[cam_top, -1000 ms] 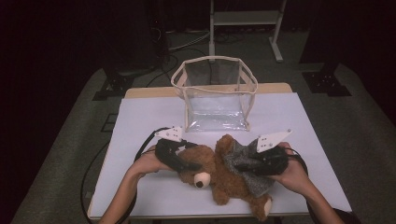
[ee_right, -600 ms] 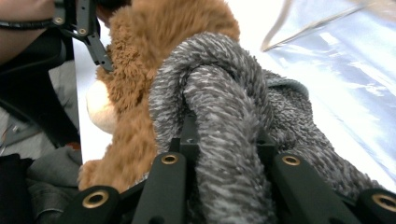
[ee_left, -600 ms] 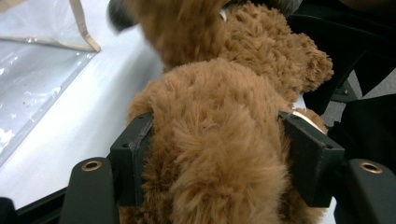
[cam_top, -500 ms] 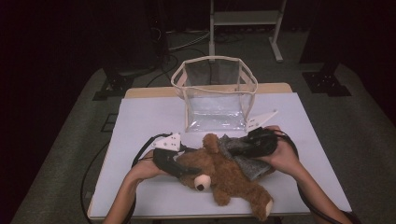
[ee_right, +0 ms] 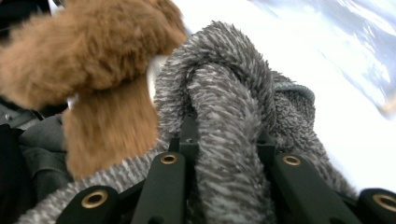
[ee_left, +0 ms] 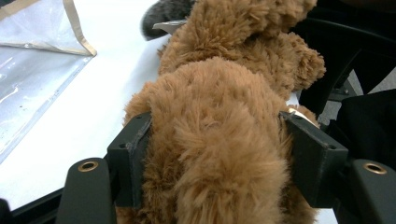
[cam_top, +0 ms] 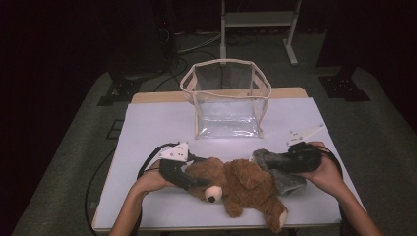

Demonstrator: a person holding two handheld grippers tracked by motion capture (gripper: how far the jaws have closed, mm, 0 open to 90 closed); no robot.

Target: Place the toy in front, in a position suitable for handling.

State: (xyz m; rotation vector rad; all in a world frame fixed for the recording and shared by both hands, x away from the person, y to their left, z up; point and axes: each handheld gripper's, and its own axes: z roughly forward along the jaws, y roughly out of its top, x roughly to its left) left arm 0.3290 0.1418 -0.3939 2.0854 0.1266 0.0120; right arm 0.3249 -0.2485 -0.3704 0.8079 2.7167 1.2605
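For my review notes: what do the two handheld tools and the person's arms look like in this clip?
Both tools are black. The left tool and the right tool each carry a pale three-cornered plate with small dark dots on top. A black cable loops from the left one. In the gripper views the jaws are blocky black pads on arms with brass-ringed holes. The forearms are bare; no sleeves show.
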